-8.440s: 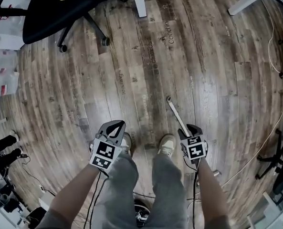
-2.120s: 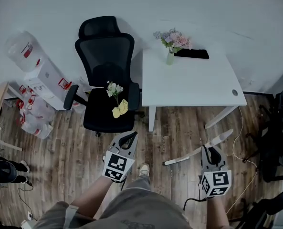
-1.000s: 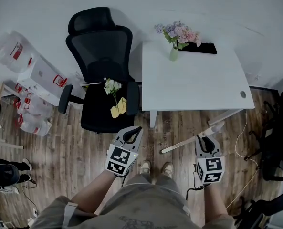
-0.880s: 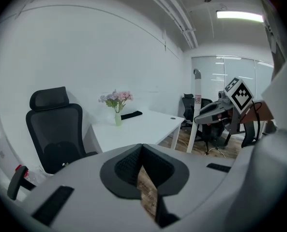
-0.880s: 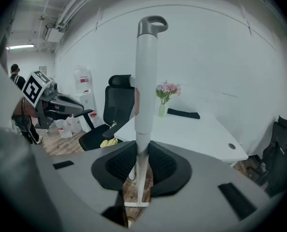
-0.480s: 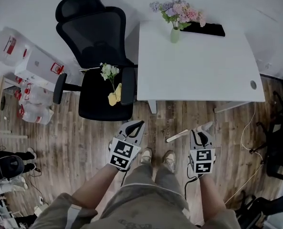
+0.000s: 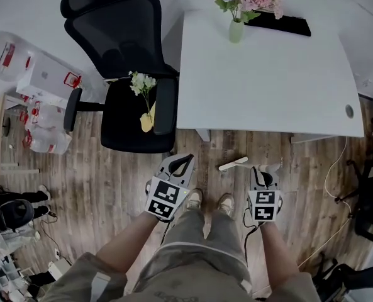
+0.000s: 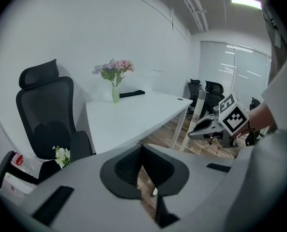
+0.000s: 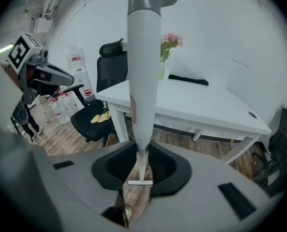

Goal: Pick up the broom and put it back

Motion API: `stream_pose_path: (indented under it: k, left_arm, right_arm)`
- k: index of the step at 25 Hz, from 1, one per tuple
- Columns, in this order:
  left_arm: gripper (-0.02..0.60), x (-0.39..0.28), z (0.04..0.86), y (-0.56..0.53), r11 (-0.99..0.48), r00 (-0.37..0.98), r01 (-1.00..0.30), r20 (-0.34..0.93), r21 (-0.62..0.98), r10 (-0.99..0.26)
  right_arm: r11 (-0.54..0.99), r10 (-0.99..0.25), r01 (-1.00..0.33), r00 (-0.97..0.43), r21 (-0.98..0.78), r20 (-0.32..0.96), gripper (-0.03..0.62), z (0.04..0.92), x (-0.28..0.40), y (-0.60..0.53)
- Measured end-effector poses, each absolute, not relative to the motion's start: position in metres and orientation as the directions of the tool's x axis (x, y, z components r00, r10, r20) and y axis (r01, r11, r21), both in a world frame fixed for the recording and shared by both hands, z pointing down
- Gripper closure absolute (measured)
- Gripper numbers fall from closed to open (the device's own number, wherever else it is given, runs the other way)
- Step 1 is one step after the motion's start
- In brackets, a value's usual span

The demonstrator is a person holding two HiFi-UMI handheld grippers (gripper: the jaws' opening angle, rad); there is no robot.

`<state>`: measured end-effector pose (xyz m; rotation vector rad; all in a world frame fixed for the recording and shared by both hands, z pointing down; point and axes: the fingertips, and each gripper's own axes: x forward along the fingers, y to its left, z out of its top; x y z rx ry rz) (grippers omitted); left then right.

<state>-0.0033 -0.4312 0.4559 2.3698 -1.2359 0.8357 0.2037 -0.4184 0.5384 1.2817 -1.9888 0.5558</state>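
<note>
The broom (image 9: pixel 143 57) is a white handle with a grey loop at its top, standing upright out of my right gripper (image 9: pixel 141 164), which is shut on its thin lower part. From the head view the handle (image 7: pixel 233 163) shows as a short white stick just left of the right gripper (image 7: pixel 263 176), above the wooden floor in front of the desk. The broom's head is hidden. My left gripper (image 7: pixel 177 165) hangs beside my left foot, its jaws (image 8: pixel 142 170) shut on nothing.
A white desk (image 7: pixel 268 80) stands ahead with a flower vase (image 7: pixel 236 25) and a black object (image 7: pixel 288 24). A black office chair (image 7: pixel 126 74) with flowers (image 7: pixel 142 83) on its seat is at its left. Boxes and bottles (image 7: pixel 41 80) lie far left, a cable (image 7: pixel 337 175) at right.
Both grippers have sunk toward the floor and nearer my feet. The broom handle has swung from slanting across the floor to nearly upright. The head view has tilted down.
</note>
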Motion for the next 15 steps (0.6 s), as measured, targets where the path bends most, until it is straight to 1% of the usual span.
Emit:
stream_pose_path:
  k: [6, 15]
  left_arm:
    - [0.566, -0.006, 0.474, -0.439, -0.547, 0.433, -0.837, 0.651, 0.033, -0.623]
    - [0.565, -0.015, 0.463, -0.451, -0.519, 0.425, -0.854, 0.638, 0.046, -0.642]
  right_arm:
    - [0.410, -0.648, -0.912, -0.281, 0.013, 0.707, 0.497, 0.542, 0.189, -0.455]
    - [0.432, -0.659, -0.902, -0.306, 0.013, 0.687, 0.497, 0.547, 0.172, -0.498]
